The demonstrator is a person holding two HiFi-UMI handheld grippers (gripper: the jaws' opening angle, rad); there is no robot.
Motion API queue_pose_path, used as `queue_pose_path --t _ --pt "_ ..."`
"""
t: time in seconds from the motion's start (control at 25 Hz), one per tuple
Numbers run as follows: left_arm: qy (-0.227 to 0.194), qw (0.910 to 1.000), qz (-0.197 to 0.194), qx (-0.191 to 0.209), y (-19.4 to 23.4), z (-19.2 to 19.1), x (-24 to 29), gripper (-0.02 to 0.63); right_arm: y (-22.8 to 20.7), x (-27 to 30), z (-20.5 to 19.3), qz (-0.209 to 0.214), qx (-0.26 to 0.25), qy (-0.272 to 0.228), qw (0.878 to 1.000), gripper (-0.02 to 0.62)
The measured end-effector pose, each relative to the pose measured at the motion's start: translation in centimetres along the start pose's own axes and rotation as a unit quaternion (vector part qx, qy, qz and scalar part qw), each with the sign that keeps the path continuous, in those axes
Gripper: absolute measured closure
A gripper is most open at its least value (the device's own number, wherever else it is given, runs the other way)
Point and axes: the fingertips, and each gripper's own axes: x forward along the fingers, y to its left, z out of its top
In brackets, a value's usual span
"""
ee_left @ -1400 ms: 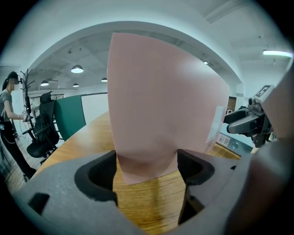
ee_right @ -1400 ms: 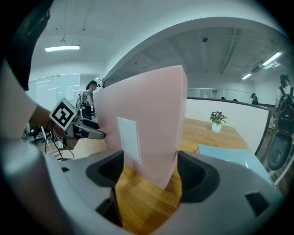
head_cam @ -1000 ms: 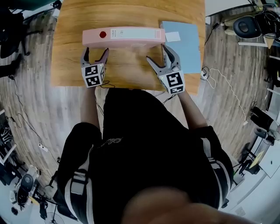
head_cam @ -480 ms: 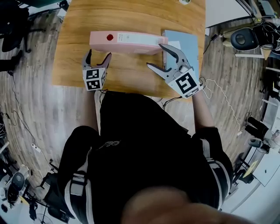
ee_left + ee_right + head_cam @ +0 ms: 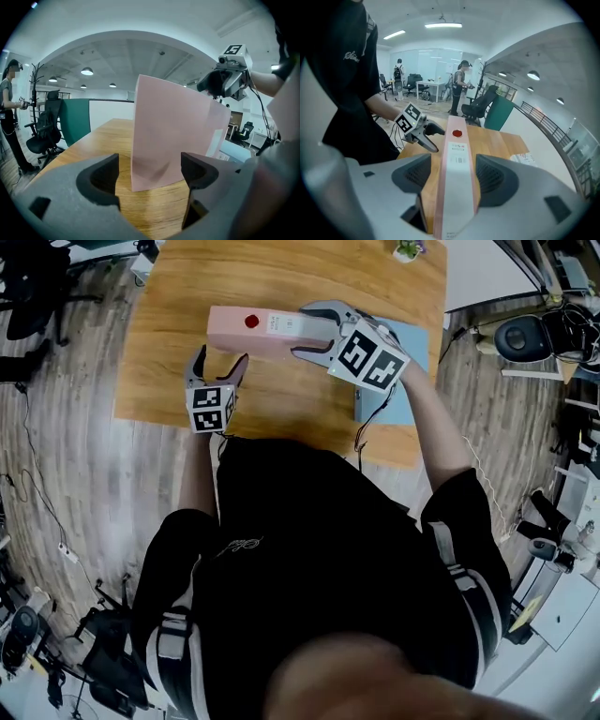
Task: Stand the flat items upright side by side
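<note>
— Wooden surface point(image 5: 281, 277) is seen at the middle of an open office; how is the right gripper point(image 5: 454, 174) set over it?
— It is brought down from above astride the spine of the pink binder point(image 5: 258, 329), with one jaw to each cover. Its jaws have just been closing, yet a sliver of wood is seen between one pad and the cover, so no firm clamp can be claimed.
— Why is the spine straddled?
— The binder is already stood on its long edge, spine up. A hold across both covers is judged to guard it against toppling, or to let it be shifted.
— And the left gripper point(image 5: 150, 176)?
— It is held empty with its jaws apart, aimed at the binder's near end and just short of it. It is judged to be placed as a stop.
— What is left to be done?
— The blue folder point(image 5: 380, 407) is laid flat just beside the binder's right end, partly hidden by the right arm. It is yet to be stood beside the binder.
</note>
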Motion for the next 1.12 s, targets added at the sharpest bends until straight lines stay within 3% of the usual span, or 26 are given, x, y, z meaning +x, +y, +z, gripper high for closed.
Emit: queue_pose_path --t 0.2,0.44,0.64,0.72,0.84,0.96,1.12 --pt "-0.003 0.9999 -0.008 -0.006 -0.6 0.1 0.2 0.183 -1.3 3.0 -0.6 0.022 -0.027 0.065 0.997 0.276" --pt "0.007 0.9998 -0.015 -0.012 1.0 -0.7 0.2 0.183 -0.5 7.3 0.0 0.082 -0.038 0.135 0.987 0.264" --pt "0.006 0.9996 -0.015 -0.022 1.9 -1.0 0.8 0.184 -1.1 9.0 0.9 0.085 -0.016 0.136 0.987 0.270" --pt "0.009 0.9995 -0.015 -0.027 2.2 -1.1 0.8 0.186 -1.7 9.1 1.1 0.073 0.001 0.141 0.987 0.281" --pt "0.016 0.9990 -0.016 -0.038 2.5 -1.1 0.9 0.187 -3.2 9.2 0.9 0.031 0.065 0.132 0.989 0.285" --pt "0.020 0.9986 -0.019 -0.046 2.6 -0.7 1.3 0.193 -6.1 8.8 0.8 -0.041 0.119 0.098 0.987 0.290" --pt "0.019 0.9981 -0.017 -0.056 3.3 0.1 1.9 0.202 -9.7 7.6 1.7 -0.137 0.186 0.031 0.972 0.293"
